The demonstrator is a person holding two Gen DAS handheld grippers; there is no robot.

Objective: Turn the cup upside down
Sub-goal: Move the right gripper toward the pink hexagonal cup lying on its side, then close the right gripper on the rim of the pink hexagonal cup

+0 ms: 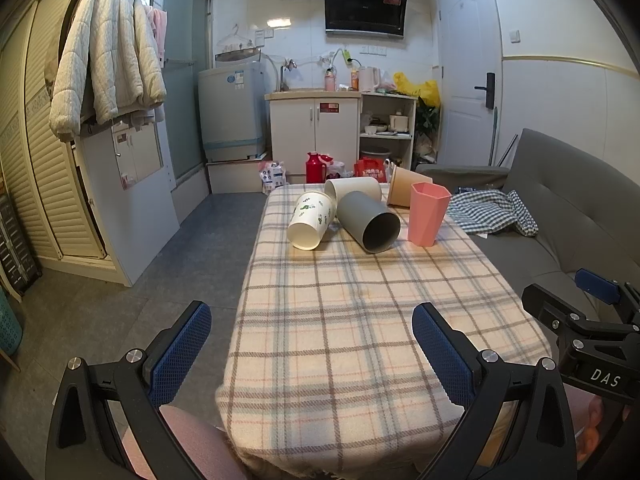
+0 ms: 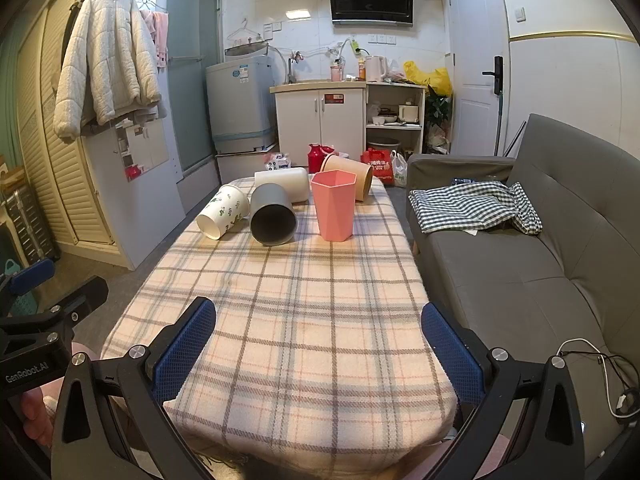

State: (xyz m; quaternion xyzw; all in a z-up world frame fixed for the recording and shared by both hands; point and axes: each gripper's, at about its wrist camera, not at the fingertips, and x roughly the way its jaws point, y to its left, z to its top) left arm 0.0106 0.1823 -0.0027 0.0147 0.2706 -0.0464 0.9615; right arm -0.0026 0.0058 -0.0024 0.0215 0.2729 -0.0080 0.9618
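Left tongs (image 1: 312,344) level and spread wide, blue pads (image 1: 182,354) gripping nothing, right tongs (image 2: 318,344) likewise spread wide and empty, both held side by side at the near end of the surface (image 1: 360,320), pointing forward.

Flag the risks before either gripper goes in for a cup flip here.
1. The grey cup, the printed cup and the white cup lie on their sides, bunched together; nudging one may roll the others.
2. The pink cup stands upright close beside the grey one, with the tan cup right behind, so open jaws have little room.
3. The printed cup lies near the tablecloth edge and could roll off.
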